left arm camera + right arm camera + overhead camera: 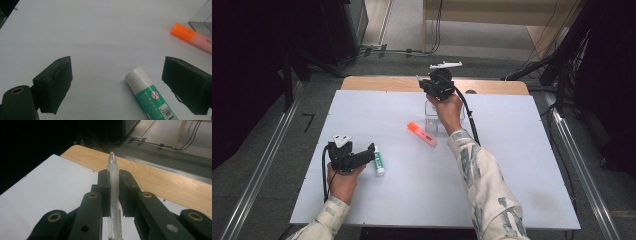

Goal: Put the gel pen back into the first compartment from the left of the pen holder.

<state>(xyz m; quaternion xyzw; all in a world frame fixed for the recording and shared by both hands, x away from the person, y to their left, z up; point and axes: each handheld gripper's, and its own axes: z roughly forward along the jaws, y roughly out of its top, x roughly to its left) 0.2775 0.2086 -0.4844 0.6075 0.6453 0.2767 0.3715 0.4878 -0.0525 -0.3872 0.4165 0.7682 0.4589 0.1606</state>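
Right gripper (114, 195): jaws clamped on a clear pen (113, 173), held aloft over the clear box (431, 117) at the worktop's (512, 150) far side. The pen looks light, stiff and slick; a mid-barrel grip suits it. Left gripper (117, 85): jaws apart, resting beside a glue stick (147, 93). An orange highlighter (422, 134) lies nearby.

Your clear plastic pen (113, 185) is slim and see-through, with a frosted upper part and a rounded tip; it is clamped upright between the jaws, tip pointing away over the desk's (512, 165) far edge. Your glue stick (149, 96), white-capped with a green label, lies flat on the desk.
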